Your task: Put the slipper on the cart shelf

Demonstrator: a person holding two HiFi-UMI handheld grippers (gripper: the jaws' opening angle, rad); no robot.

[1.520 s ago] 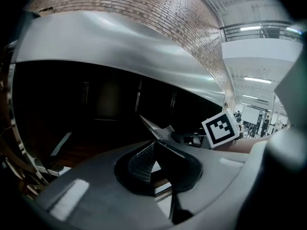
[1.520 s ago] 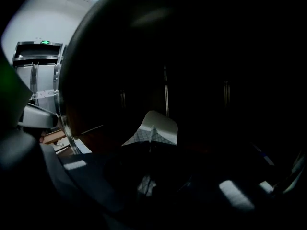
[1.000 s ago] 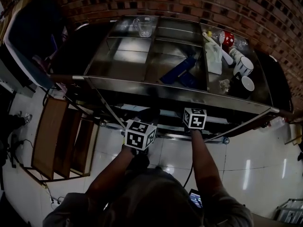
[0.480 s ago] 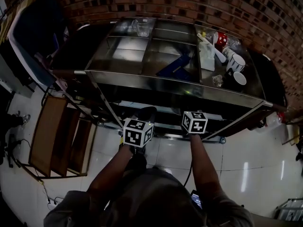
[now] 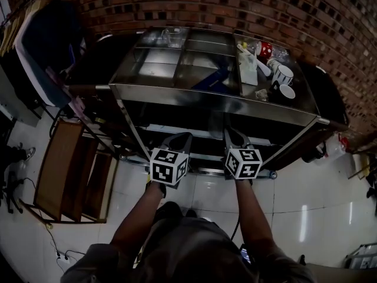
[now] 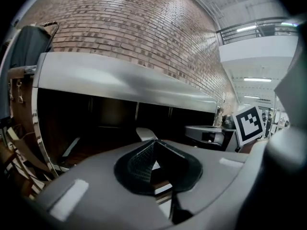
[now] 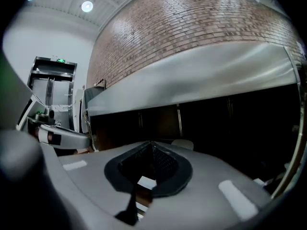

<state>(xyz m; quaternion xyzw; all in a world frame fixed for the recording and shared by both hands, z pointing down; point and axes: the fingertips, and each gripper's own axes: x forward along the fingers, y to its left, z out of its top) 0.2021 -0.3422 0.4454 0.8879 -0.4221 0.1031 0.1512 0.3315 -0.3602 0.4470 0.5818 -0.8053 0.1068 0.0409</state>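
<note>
A steel cart [image 5: 212, 98] stands against the brick wall. Both grippers are held low in front of its dark lower shelf [image 5: 194, 131]. My left gripper [image 5: 181, 137] is shut with nothing in it, its pads meeting in a ridge [image 6: 154, 143]. My right gripper [image 5: 231, 133] is also shut and empty [image 7: 152, 147]. Just beyond the jaws a pale rounded thing [image 6: 145, 132] lies on the lower shelf and looks like a slipper. It shows in the right gripper view too [image 7: 183, 143]. The head view hides it in the shadow.
The cart's top holds a blue flat thing [image 5: 217, 79], two mugs [image 5: 284, 74], a red item [image 5: 266, 47] and a glass [image 5: 172, 35]. Wooden frames [image 5: 68, 170] lie on the tiled floor at the left. Dark cloth hangs on a rack [image 5: 44, 40] at the far left.
Both grippers have drawn back from under the cart's edge, so their jaws now show in front of the lower shelf. The cart sits higher in the head view.
</note>
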